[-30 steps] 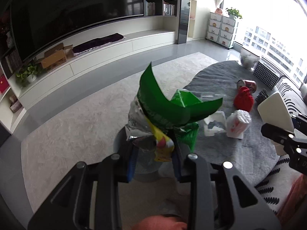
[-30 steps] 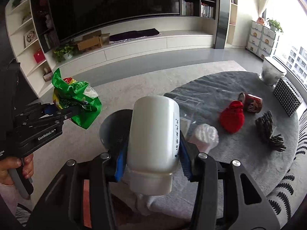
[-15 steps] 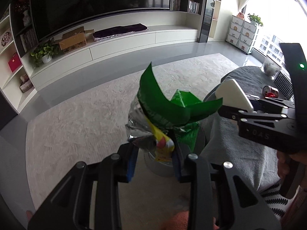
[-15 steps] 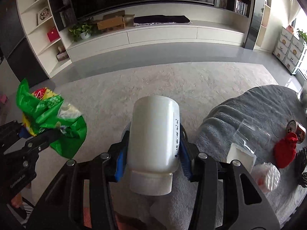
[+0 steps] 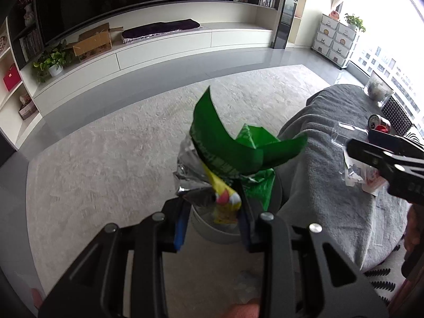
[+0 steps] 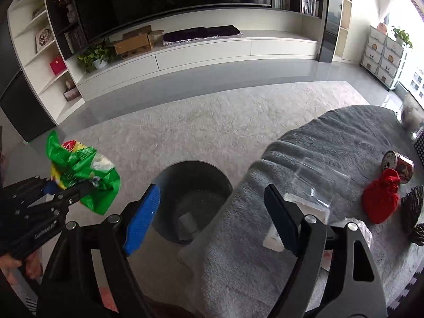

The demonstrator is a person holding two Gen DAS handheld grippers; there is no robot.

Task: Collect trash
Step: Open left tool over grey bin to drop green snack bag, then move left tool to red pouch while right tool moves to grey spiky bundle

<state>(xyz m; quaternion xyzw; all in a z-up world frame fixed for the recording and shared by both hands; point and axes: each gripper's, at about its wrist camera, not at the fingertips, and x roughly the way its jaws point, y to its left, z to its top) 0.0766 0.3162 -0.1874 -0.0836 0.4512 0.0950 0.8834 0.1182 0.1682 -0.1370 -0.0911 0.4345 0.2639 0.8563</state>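
My left gripper (image 5: 213,222) is shut on a crumpled green and silver snack bag (image 5: 233,153), held above the grey trash bin (image 5: 212,229); the bag also shows in the right wrist view (image 6: 82,169), left of the bin (image 6: 190,198). My right gripper (image 6: 212,217) is open and empty just above the bin's mouth. A white bottle (image 6: 188,221) lies at the bottom of the bin. A clear plastic container (image 6: 315,188) and a white wrapper (image 6: 363,232) lie on the grey-covered table (image 6: 331,143).
On the table also sit a red pouch (image 6: 381,201), a red can (image 6: 398,163), dark pine cones (image 6: 416,212) and a glass jar (image 6: 412,114). A pale carpet (image 6: 212,122) surrounds the bin; a long white TV unit (image 6: 212,50) lines the far wall.
My right gripper has opened and let go of the white bottle, which now lies in the bin. The left gripper has carried the snack bag closer over the bin.
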